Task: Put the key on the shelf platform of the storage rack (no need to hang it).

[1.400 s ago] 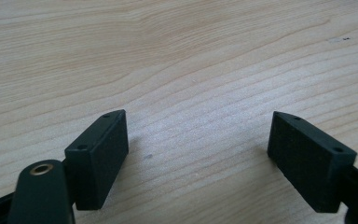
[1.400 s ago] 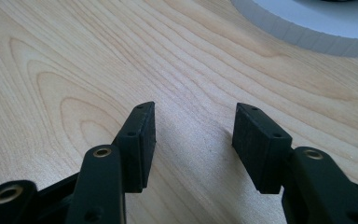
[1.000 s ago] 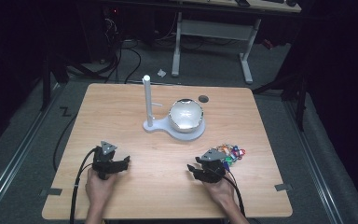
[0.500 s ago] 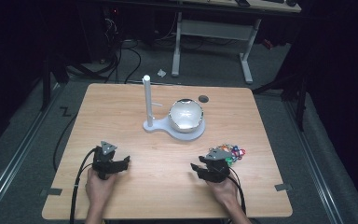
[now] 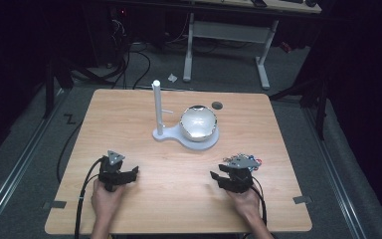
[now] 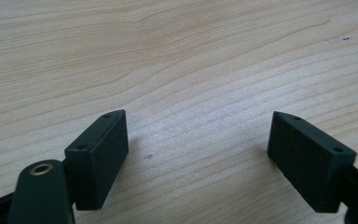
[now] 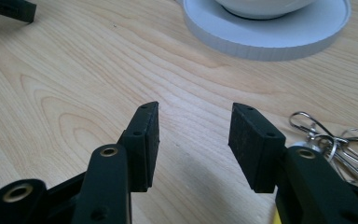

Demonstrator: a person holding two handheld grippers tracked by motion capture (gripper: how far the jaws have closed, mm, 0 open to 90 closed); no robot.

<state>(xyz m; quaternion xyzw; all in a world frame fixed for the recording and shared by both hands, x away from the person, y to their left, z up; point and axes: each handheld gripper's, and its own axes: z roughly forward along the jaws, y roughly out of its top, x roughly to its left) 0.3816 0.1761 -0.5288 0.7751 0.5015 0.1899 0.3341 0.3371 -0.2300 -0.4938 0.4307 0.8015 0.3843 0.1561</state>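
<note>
High view: both grippers low on table (image 5: 179,199), key bunch (image 5: 243,160) just beyond right gripper (image 5: 222,178), stand w/ bowl (image 5: 198,122) further off. Left gripper view: left gripper (image 6: 198,144) open, nothing betw jaws. Right gripper view: right gripper (image 7: 193,140) open & empty, keys (image 7: 335,144) beside its right jaw. I'd say approach step; next I swing right over the keys & close.

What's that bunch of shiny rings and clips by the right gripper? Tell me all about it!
It is a bunch of keyrings: thin silvery wire loops and clips that look like metal, hooked together in a tangle. From the high view some coloured bits, red and blue, show among them. The bunch lies flat on the wooden table, just beside the right gripper, outside its open jaws, which hold nothing.
</note>
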